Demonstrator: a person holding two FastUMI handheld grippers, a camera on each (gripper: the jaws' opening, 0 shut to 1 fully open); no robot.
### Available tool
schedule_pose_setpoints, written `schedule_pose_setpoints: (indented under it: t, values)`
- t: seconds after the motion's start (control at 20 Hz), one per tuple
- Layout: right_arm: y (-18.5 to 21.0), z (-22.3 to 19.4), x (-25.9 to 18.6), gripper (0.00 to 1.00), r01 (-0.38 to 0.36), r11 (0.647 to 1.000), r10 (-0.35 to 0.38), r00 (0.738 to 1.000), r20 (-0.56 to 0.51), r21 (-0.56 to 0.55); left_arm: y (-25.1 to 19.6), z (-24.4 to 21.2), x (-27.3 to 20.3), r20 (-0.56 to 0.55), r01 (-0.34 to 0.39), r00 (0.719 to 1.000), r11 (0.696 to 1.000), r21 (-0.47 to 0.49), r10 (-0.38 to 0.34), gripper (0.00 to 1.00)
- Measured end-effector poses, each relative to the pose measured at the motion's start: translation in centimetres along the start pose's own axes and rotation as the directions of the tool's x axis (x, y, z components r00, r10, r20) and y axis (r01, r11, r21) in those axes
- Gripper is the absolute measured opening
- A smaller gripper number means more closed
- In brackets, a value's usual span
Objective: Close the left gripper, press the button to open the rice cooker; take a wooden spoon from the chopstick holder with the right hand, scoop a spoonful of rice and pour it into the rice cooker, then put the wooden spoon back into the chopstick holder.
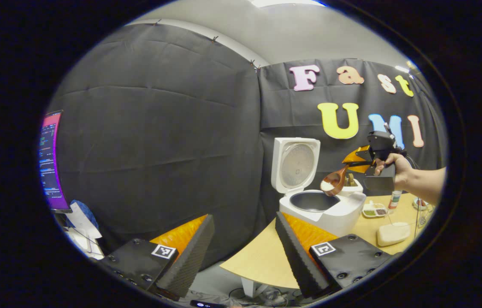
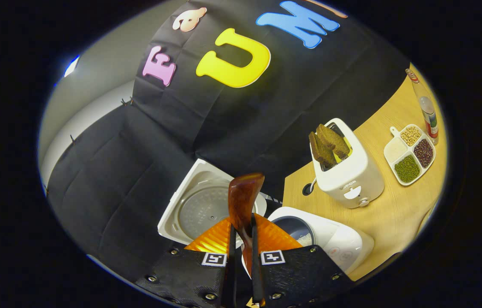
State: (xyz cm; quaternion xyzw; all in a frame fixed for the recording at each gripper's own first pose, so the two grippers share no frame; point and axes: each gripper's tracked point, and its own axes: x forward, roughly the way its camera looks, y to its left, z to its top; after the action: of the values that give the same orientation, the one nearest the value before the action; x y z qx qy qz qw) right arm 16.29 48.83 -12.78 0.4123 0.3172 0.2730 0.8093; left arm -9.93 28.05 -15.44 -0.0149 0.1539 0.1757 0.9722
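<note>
The right claw (image 2: 241,256) grips the wooden spoon (image 2: 243,201), tipped with rice over the open rice cooker (image 1: 322,205); the left claw (image 1: 241,239) gapes wide.

Staged recording booth: black cloth wall (image 1: 159,128), wooden table (image 2: 394,205), monitor (image 1: 50,160) at side.

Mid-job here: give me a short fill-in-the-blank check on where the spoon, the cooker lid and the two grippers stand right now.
1. The lid of the rice cooker stands ____.
2. The right gripper has its jaws shut on the handle of the wooden ____.
3. The spoon's bowl, with white rice in it, hangs above the cooker's inner ____.
4. The left gripper has its jaws ____, holding nothing.

Missing words: open; spoon; pot; open
</note>
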Motion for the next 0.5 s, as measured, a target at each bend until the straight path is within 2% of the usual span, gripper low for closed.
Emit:
schedule_pose_setpoints:
  t: [0.15,0.25,0.35,0.4,0.45,0.5]
  values:
    - [-0.5,-1.5,2.2,0.15,0.041,0.995,-0.043,0.999,-0.023,-0.087,0.6,0.1,-0.3,0.003,-0.020,1.000,1.000,-0.005,0.020,1.00]
    - [-0.9,-2.1,3.5,0.15,0.070,0.979,-0.077,0.997,-0.028,-0.193,0.9,-0.1,-0.5,0.001,-0.025,1.000,1.000,-0.002,0.025,0.99]
    - [-1.3,-2.8,4.0,0.15,0.093,0.940,-0.110,0.993,-0.035,-0.327,1.2,-0.6,-0.4,-0.011,-0.035,0.999,0.999,-0.003,0.035,0.99]
    - [-1.2,-2.9,4.1,0.15,0.099,0.912,-0.120,0.992,-0.029,-0.397,1.1,-0.7,-0.4,-0.013,-0.036,0.999,0.999,-0.006,0.036,0.99]
    - [-1.1,-3.0,4.0,0.15,0.101,0.882,-0.124,0.992,-0.019,-0.461,1.0,-0.7,-0.3,-0.014,-0.035,0.999,0.999,-0.007,0.035,0.94]
    - [-0.9,-3.0,3.9,0.15,0.104,0.851,-0.125,0.992,-0.006,-0.515,1.1,-0.7,-0.4,-0.013,-0.035,0.999,0.999,-0.007,0.035,0.97]
